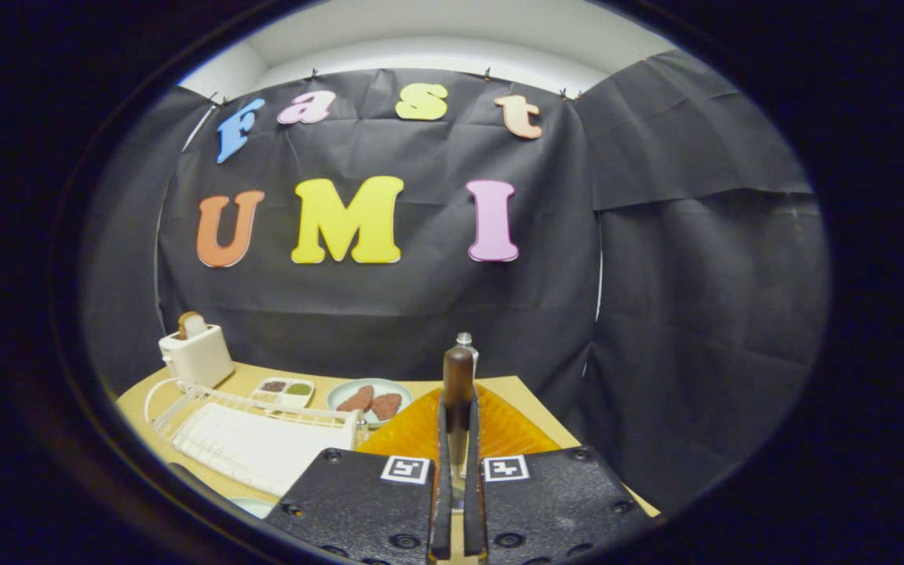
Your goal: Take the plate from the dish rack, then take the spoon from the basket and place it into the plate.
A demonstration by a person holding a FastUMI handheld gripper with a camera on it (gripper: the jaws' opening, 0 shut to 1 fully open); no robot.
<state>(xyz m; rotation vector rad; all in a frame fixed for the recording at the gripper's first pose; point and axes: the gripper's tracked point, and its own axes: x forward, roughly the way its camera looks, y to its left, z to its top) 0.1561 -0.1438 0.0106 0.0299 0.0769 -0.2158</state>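
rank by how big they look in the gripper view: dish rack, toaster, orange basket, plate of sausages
1. dish rack
2. orange basket, partly behind the gripper, whose fingers are shut on a spoon, so this place is unsure
3. plate of sausages and toaster look alike; both stand farther back.

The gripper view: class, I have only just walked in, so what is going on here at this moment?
A hand-held gripper has its fingers shut on a spoon, which stands upright between them with its brown handle end up. Just ahead lies an orange basket. Beside it sits a white dish rack, and beyond are a plate of food, a small sectioned tray and a toaster on the table. The spoon is lifted, not yet set in any plate.
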